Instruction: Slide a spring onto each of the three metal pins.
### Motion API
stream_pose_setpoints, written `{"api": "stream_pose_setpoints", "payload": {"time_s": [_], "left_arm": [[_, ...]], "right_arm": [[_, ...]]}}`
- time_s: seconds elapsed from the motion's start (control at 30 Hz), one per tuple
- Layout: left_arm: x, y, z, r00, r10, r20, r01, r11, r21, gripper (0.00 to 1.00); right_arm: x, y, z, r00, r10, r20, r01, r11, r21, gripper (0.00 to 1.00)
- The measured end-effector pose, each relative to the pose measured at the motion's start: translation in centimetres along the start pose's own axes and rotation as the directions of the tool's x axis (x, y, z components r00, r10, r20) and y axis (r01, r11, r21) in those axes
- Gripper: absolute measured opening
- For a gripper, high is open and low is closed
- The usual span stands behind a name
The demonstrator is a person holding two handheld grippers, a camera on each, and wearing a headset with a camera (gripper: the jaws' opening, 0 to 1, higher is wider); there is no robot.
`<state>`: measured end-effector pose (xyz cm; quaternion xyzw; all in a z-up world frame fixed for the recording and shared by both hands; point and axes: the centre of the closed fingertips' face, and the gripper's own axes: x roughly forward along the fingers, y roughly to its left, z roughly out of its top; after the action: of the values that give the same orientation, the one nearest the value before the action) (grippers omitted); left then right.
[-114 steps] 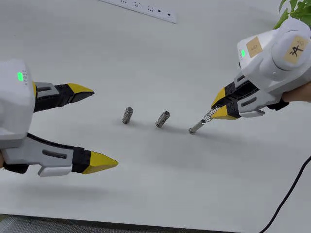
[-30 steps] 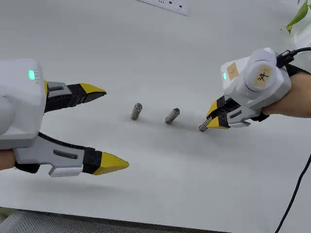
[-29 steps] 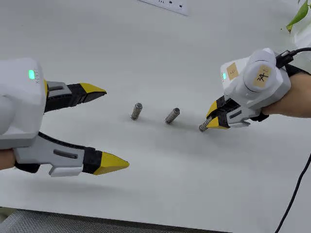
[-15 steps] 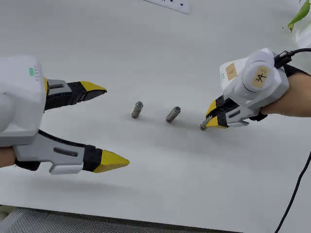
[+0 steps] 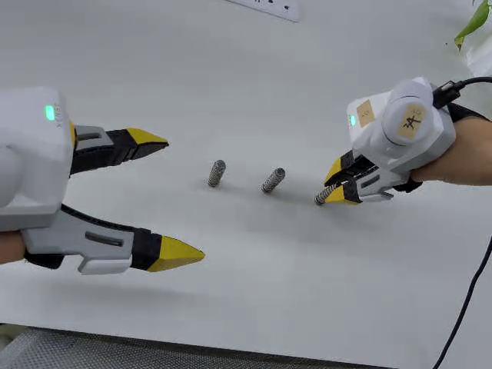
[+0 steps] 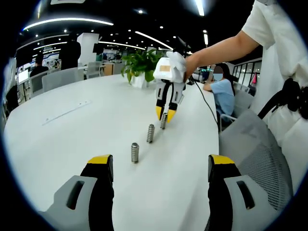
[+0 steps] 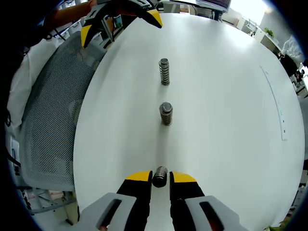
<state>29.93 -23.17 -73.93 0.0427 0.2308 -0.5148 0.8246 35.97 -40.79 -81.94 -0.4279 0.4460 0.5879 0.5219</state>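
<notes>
Head view, right: right gripper (image 5: 333, 188) narrow, pinching the spring (image 5: 328, 191) on the last pin (image 5: 318, 201).
Head view, left: left gripper (image 5: 183, 198) wide, holding nothing, well apart from it.
Left gripper view: pins (image 6: 150, 133) standing in a row; right gripper (image 6: 164, 115) over the far one, pointing down.
Right gripper view: spring (image 7: 160, 176) low middle, between the jaws; two other pins (image 7: 166, 113) higher up.
Next push: likely straight down the pin.

Bright ceiling strips (image 6: 67, 20) light evenly; shadows soft, fisheye edges bowed.
</notes>
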Motion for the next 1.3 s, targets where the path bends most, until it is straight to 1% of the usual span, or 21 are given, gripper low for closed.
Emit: {"api": "stream_pose_setpoints", "payload": {"time_s": [0.3,0.43,0.53,0.63,0.7,0.8,0.87,0.9,0.93,0.97,1.1,1.2,1.23,1.27,1.3], "left_arm": [[-0.1,-0.1,0.1,1.0000,-0.001,-0.002,0.001,1.000,0.005,0.80],[-0.1,-0.2,0.1,1.0000,-0.003,-0.009,0.004,1.000,0.015,0.81],[-0.2,-0.1,0.1,0.9999,-0.001,-0.011,0.001,1.000,0.023,0.82],[-0.3,-0.1,0.2,1.0000,0.000,-0.010,0.000,1.000,0.025,0.84],[-0.3,-0.1,0.2,0.9999,-0.002,-0.012,0.002,1.000,0.028,0.84],[-0.4,-0.1,0.2,0.9999,-0.002,-0.013,0.002,1.000,0.030,0.86],[-0.5,-0.1,0.2,0.9999,0.003,-0.011,-0.003,0.999,0.038,0.89],[-0.6,0.0,0.2,0.9999,0.004,-0.010,-0.004,0.999,0.039,0.90],[-0.7,0.0,0.2,1.0000,0.004,-0.009,-0.004,0.999,0.040,0.91],[-0.7,0.0,0.2,0.9999,0.005,-0.009,-0.004,0.999,0.042,0.92],[-1.0,0.0,0.1,0.9999,0.008,-0.013,-0.008,0.999,0.049,0.95],[-1.1,0.0,0.4,0.9999,0.007,0.008,-0.008,0.998,0.065,0.99],[-1.1,-0.1,0.3,1.0000,0.005,0.007,-0.005,0.998,0.065,0.99],[-1.1,-0.1,0.3,1.0000,0.004,0.005,-0.004,0.998,0.064,0.99],[-1.2,-0.1,0.3,1.0000,0.003,0.008,-0.004,0.998,0.068,0.99]], "right_arm": [[-0.6,0.1,0.2,0.9997,-0.019,0.017,0.018,1.000,0.012,0.17],[-1.0,0.0,0.2,0.9988,-0.033,0.035,0.032,0.999,0.032,0.21],[-1.5,-0.1,0.4,0.9968,-0.047,0.064,0.043,0.997,0.057,0.24],[-2.3,0.2,0.7,0.9933,-0.063,0.097,0.056,0.995,0.080,0.27],[-2.4,0.2,0.6,0.9910,-0.072,0.113,0.062,0.993,0.096,0.30],[-3.4,0.8,0.8,0.9858,-0.093,0.139,0.077,0.990,0.115,0.34],[-4.0,1.3,1.0,0.9805,-0.109,0.164,0.087,0.987,0.136,0.37],[-4.4,1.5,1.1,0.9755,-0.120,0.184,0.093,0.985,0.147,0.38],[-4.5,1.1,0.7,0.9715,-0.129,0.198,0.098,0.983,0.158,0.41],[-4.7,1.2,0.6,0.9682,-0.137,0.209,0.102,0.980,0.168,0.42],[-5.8,2.3,0.7,0.9468,-0.186,0.262,0.130,0.968,0.216,0.48],[-6.5,3.0,0.6,0.9236,-0.229,0.307,0.150,0.953,0.262,0.52],[-6.8,3.3,0.6,0.9102,-0.249,0.331,0.153,0.945,0.290,0.55],[-7.0,3.6,0.6,0.8991,-0.260,0.352,0.152,0.939,0.307,0.56],[-7.2,3.8,0.7,0.8856,-0.272,0.377,0.150,0.935,0.322,0.59]]}}
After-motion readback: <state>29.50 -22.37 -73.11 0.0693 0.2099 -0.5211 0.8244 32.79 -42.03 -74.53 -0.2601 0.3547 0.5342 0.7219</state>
